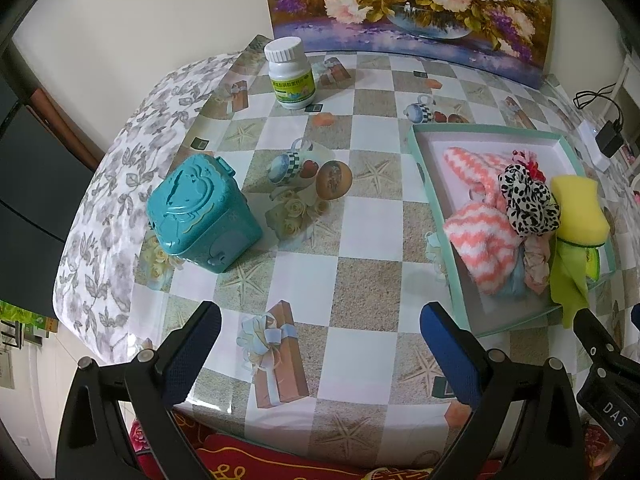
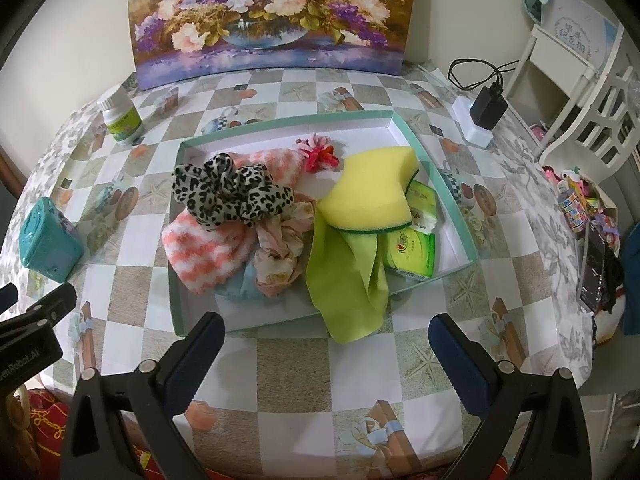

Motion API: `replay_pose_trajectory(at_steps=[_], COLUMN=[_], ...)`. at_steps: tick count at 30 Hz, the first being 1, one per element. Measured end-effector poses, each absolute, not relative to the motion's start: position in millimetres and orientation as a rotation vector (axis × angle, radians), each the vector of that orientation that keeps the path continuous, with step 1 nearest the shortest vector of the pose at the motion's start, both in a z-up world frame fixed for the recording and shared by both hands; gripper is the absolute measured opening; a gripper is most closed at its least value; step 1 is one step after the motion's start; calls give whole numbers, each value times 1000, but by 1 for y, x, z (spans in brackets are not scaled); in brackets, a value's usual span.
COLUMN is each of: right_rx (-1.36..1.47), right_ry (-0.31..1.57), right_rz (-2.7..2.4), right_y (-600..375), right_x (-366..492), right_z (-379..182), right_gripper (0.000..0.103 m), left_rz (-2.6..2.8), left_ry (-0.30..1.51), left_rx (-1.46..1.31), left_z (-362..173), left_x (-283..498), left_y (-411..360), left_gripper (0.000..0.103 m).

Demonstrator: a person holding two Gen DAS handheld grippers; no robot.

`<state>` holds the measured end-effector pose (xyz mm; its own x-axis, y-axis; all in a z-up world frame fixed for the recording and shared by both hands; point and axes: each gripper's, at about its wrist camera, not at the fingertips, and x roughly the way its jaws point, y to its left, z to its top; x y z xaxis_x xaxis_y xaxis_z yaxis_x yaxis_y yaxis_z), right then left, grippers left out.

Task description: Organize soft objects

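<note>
While both grippers' fingers (image 1: 200,344) gape empty, only the right view shows tissue packs (image 2: 412,254).

White letters "DAS" stand on a black block on the right gripper (image 1: 604,364), seen just right of the left gripper's right finger. In the right wrist view, "enRobot.AI" shows cut off on the black body of the left gripper (image 2: 24,344), left of the left finger. Far ahead and right of the fingers, a white card (image 2: 576,36) bears pale Chinese characters, too faint to read. The labels on the white bottle (image 1: 289,74) and the green packets (image 2: 412,254) are too small to read.
</note>
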<state>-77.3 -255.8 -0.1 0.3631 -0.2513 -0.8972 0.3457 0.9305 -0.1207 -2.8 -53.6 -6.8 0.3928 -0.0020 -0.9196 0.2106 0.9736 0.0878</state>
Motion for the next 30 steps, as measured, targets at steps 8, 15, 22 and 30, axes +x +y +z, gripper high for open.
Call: replay_pose_trajectory(at_steps=[8,15,22,30], right_rx=[94,92,92,91], right_ry=[1138,1140,1140,1143], right_rz=[-384,-383,-383,-382], right_y=[-256,-256,-256,-257], right_x=[-77,-78,-77,-78], right_z=[-1,-2,-1,-2], right_gripper=[103,103,103,103], left_rz=[-137,-136,-136,-137], left_ry=[1167,1172,1174,1175], left_rx=[202,200,199,199], left_z=[-8,-9,-9,-9], left_x=[-3,-2,-2,-1], left_y=[-53,-52,-52,-52], left_gripper=[100,100,100,100])
